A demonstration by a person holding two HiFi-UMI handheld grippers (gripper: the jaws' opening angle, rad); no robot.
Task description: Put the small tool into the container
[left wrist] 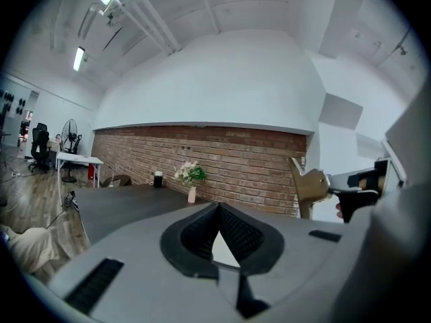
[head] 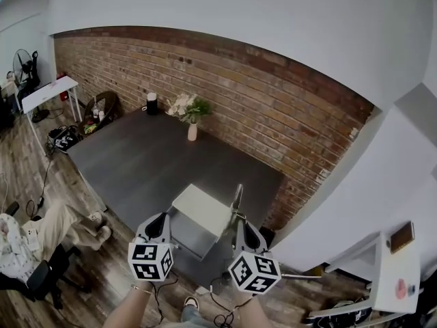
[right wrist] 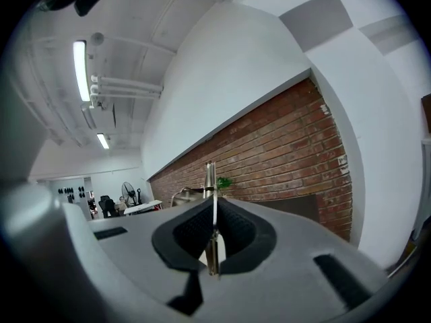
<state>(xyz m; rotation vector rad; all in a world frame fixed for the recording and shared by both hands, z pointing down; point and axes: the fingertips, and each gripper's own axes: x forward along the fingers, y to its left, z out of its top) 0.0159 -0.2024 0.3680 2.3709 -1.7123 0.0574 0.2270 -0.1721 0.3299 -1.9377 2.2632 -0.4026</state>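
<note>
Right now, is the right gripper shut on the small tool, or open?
Shut on it. In the right gripper view the right gripper has its jaws pressed together on the thin metal small tool, whose tip sticks out past them.

1. The head view looks steeply down from behind the left gripper (head: 161, 219) and right gripper (head: 240, 223), over the worktop (head: 150, 162) ahead.
2. Each gripper view sits close behind its own jaws, facing roughly level toward the brick wall (left wrist: 222, 157); the right one tilts.
3. All share that wall and the vase (head: 192, 132); the left gripper view also catches the small tool (left wrist: 311, 184) to its right.
</note>
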